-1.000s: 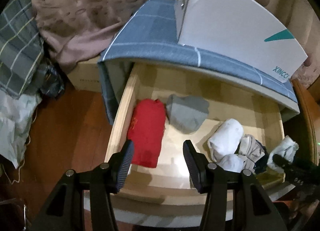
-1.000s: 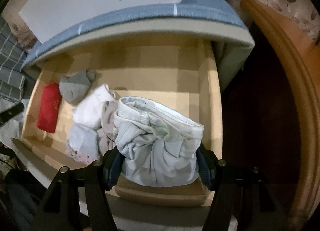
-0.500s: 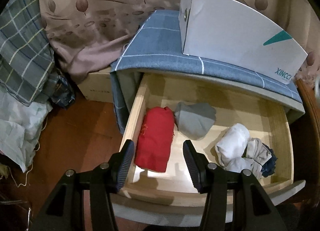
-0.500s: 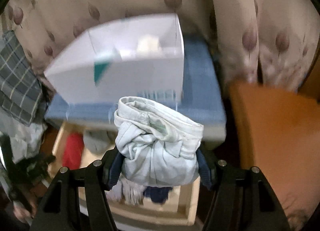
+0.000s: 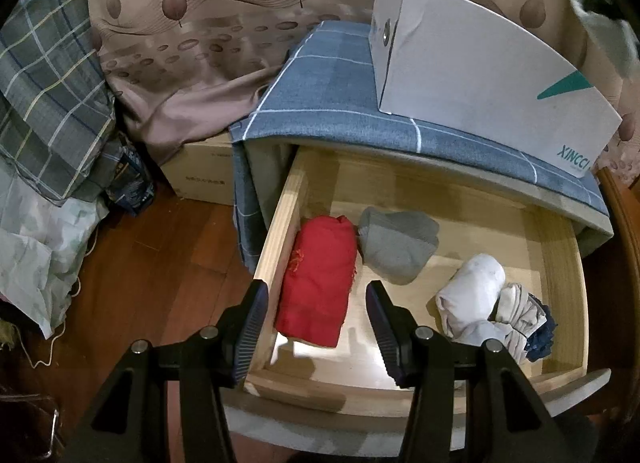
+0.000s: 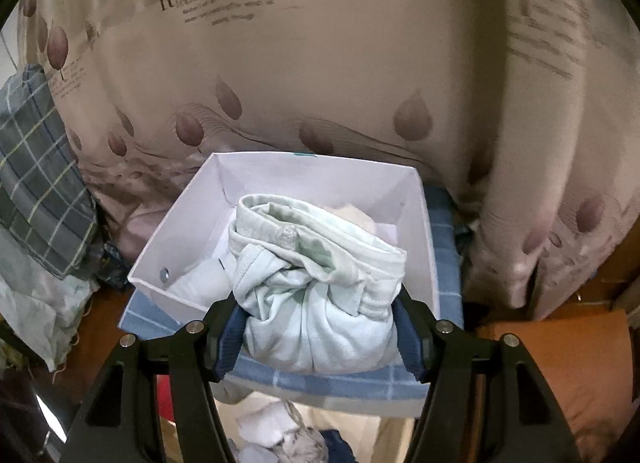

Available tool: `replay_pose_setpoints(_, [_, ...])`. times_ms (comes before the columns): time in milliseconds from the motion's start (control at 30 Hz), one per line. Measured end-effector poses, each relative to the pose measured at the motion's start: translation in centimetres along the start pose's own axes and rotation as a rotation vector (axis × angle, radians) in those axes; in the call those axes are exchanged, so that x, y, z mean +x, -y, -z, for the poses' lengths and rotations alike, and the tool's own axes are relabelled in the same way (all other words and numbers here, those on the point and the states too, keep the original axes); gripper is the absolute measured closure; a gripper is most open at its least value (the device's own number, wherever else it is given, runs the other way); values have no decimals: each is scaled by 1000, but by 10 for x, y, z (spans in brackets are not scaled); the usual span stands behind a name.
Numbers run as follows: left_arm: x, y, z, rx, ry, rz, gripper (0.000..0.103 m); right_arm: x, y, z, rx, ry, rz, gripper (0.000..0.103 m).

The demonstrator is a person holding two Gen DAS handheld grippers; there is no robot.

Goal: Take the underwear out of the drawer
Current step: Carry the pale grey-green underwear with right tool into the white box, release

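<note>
My right gripper (image 6: 318, 333) is shut on a bundled pale green pair of underwear (image 6: 316, 299), held in the air in front of an open white box (image 6: 280, 187) that holds other pale cloth. In the left wrist view the wooden drawer (image 5: 280, 231) stands pulled out. Inside lie a red roll (image 5: 318, 283), a grey bundle (image 5: 396, 245) and a white, beige and navy heap (image 5: 488, 307). My left gripper (image 5: 316, 323) hangs open above the drawer's front left corner, with the red roll seen between its fingers but apart from them.
The white box (image 5: 480, 87) stands on a blue checked cloth (image 5: 320, 103) covering the cabinet top. A leaf-patterned curtain (image 6: 320, 83) hangs behind. Checked bedding (image 5: 44, 103), a cardboard box (image 5: 204, 175) and wooden floor (image 5: 140, 283) lie to the left. Orange-brown furniture (image 6: 560, 363) stands on the right.
My right gripper has risen out of the drawer with the pale green underwear and now faces the white box. The left gripper tilted slightly, showing more curtain and floor.
</note>
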State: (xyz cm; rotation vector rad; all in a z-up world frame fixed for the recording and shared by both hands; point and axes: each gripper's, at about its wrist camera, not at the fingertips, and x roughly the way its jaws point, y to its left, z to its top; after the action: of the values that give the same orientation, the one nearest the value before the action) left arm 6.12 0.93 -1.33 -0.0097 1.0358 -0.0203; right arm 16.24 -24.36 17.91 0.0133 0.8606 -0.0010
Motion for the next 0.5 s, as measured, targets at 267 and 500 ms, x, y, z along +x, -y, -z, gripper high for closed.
replay_pose_setpoints(267, [1,0,1,4,-4,9,51,47,-27,-12,-37,-61,18,42])
replay_pose_setpoints(500, [2,0,2,1,-4,17,51,85,-35,-10,-32,-119,19,42])
